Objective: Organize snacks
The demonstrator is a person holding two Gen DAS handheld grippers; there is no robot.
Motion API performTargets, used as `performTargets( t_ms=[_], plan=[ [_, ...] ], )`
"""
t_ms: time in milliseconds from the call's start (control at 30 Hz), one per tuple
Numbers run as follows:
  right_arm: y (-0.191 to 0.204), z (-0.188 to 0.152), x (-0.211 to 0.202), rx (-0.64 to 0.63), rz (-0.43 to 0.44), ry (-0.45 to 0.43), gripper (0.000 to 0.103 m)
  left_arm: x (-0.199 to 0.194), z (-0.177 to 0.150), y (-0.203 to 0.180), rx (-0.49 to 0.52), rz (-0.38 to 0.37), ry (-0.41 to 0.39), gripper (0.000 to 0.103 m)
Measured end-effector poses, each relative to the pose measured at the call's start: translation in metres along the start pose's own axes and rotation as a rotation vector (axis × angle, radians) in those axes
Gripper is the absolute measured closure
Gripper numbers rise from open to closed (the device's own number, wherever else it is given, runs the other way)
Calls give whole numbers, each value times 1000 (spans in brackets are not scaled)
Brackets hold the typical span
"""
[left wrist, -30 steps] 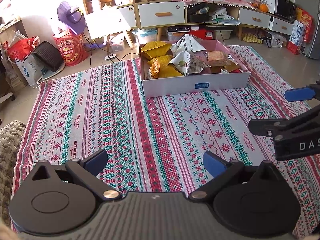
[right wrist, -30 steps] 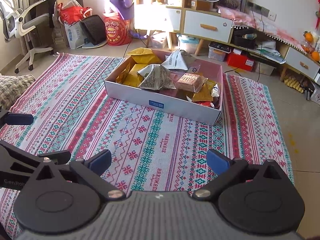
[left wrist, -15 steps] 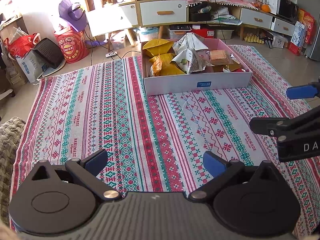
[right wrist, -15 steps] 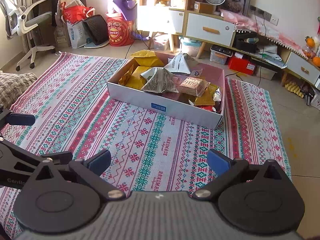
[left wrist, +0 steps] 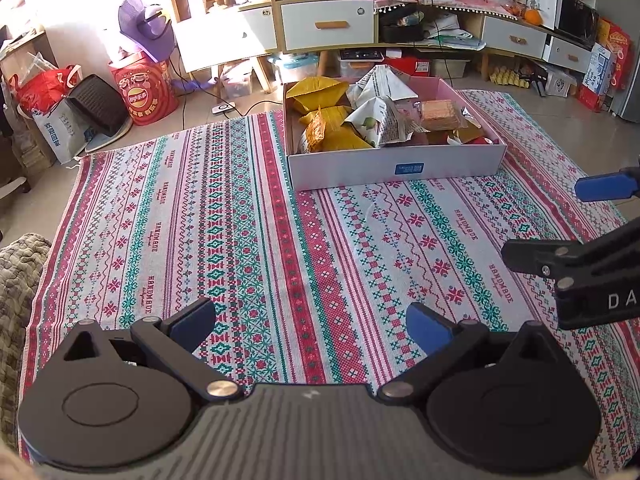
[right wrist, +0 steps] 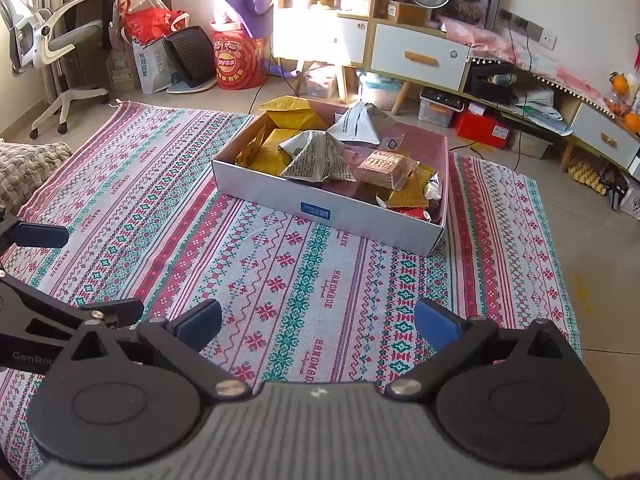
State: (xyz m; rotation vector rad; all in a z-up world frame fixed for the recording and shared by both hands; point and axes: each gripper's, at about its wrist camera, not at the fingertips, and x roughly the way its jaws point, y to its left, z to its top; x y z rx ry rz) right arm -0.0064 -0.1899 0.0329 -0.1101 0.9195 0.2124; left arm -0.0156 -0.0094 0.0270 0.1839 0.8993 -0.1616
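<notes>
A shallow white cardboard box (left wrist: 352,168) (right wrist: 272,192) sits on a patterned rug (left wrist: 200,220) (right wrist: 320,280). It holds yellow snack bags (left wrist: 316,90) (right wrist: 290,110), newsprint-patterned bags (left wrist: 380,120) (right wrist: 320,158), a pink wafer pack (left wrist: 439,110) (right wrist: 382,166) and small wrappers. My left gripper (left wrist: 310,324) is open and empty, held above the rug well short of the box. My right gripper (right wrist: 318,322) is open and empty too, likewise short of the box. It shows at the right edge of the left wrist view (left wrist: 560,224).
Behind the rug stand low cabinets with drawers (left wrist: 328,26) (right wrist: 418,56), a red bucket (left wrist: 144,92) (right wrist: 236,64), bags, storage bins and cables. An office chair (right wrist: 52,52) stands at the far left. A grey cushion (left wrist: 16,272) (right wrist: 28,164) lies at the rug's left edge.
Both grippers have drawn back and risen slightly, so the box looks a little farther. Both stay open. Nothing in the box has moved.
</notes>
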Motion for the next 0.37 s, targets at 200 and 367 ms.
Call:
performTargets(
  t_ms=[200,367],
  plan=[
    [-1,0,0,2,-3,3,0,0,0,1,-1,1,3,0],
    [-2,-4,6,15,-14,6,0,2,-1,2,-10,3,9,0]
  ],
)
